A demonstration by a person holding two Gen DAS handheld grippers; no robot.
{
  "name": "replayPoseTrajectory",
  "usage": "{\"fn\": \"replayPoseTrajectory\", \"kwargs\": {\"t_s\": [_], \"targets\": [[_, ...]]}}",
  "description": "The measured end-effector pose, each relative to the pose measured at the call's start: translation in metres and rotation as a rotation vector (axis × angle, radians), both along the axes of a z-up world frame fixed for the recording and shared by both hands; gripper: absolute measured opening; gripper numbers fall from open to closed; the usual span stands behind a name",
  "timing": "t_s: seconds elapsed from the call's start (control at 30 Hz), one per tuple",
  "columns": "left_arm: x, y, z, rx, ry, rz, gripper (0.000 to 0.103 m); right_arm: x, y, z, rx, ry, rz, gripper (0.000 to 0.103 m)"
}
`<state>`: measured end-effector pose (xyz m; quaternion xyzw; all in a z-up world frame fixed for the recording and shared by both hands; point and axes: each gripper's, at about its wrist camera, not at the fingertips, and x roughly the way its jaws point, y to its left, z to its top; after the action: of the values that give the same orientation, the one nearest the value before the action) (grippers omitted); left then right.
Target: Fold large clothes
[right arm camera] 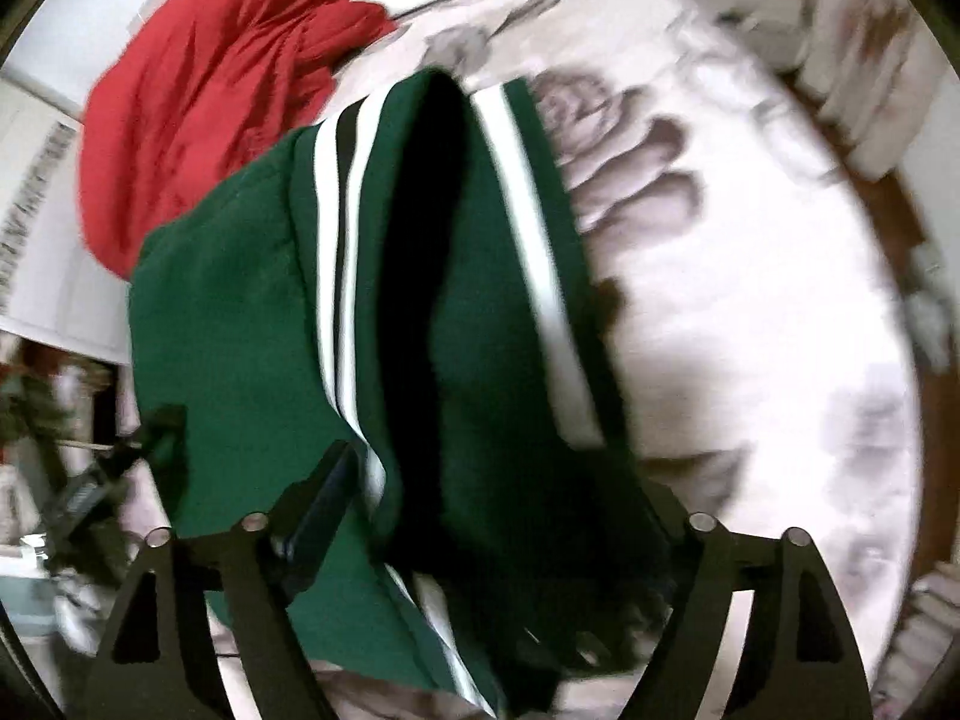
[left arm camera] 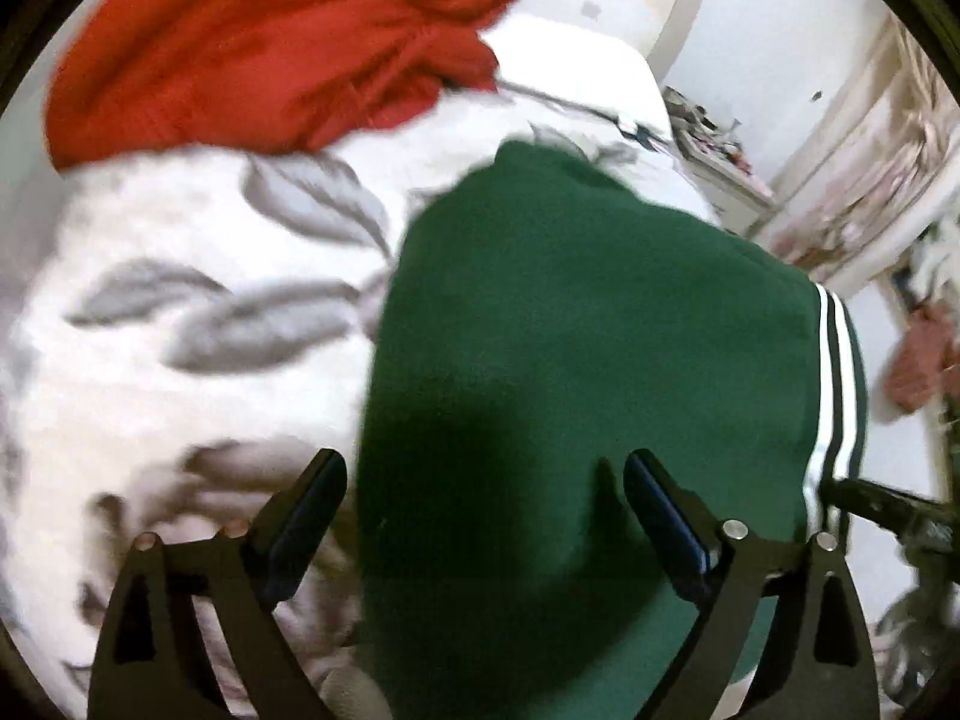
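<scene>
A dark green garment (left arm camera: 588, 324) with white and black side stripes lies on a white bedspread with grey leaf print (left arm camera: 180, 276). My left gripper (left arm camera: 486, 480) is open, its fingers wide apart over the garment's near left edge, with nothing between them. In the right wrist view the same green garment (right arm camera: 240, 324) is folded, its stripes (right arm camera: 336, 276) running up the middle. My right gripper (right arm camera: 492, 480) is open above the striped edge; its right finger is mostly hidden by dark cloth. The other gripper (left arm camera: 888, 510) shows at the garment's right edge.
A red garment (left arm camera: 276, 42) lies bunched at the far end of the bed, also in the right wrist view (right arm camera: 222, 90). A cluttered dresser (left arm camera: 720, 156) and white wall stand beyond the bed's right side. A wooden bed edge (right arm camera: 918, 276) curves at right.
</scene>
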<state>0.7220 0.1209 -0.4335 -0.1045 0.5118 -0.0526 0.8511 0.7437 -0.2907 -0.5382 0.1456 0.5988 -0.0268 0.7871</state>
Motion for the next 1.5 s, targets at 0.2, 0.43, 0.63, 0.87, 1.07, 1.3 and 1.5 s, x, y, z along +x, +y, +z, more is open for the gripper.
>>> {"fn": "replayPoseTrajectory", "kwargs": {"t_s": [0.2,0.43,0.63,0.87,1.07,1.3,1.5], "targets": [[-0.054,-0.021,0.044,0.182,-0.084,0.045,0.097,-0.033,0.122,0.064,-0.312,-0.029,0.062,0.092],[-0.115,-0.032,0.083,0.192,-0.107,0.076,0.097,-0.109,0.171,0.120,-0.373,-0.081,0.033,0.094],[-0.178,-0.043,0.149,0.197,-0.184,0.092,0.097,-0.173,0.197,0.192,-0.384,-0.165,0.016,0.094],[-0.266,-0.054,0.236,0.222,-0.250,0.106,0.097,-0.273,0.221,0.299,-0.401,-0.264,-0.001,0.094],[-0.338,-0.062,0.306,0.219,-0.265,0.104,0.097,-0.368,0.236,0.391,-0.379,-0.330,-0.027,0.094],[-0.400,-0.072,0.364,0.200,-0.260,0.093,0.097,-0.461,0.252,0.487,-0.389,-0.407,-0.034,0.094],[-0.430,-0.079,0.400,0.223,-0.262,0.093,0.097,-0.515,0.263,0.542,-0.407,-0.460,-0.023,0.094]]}}
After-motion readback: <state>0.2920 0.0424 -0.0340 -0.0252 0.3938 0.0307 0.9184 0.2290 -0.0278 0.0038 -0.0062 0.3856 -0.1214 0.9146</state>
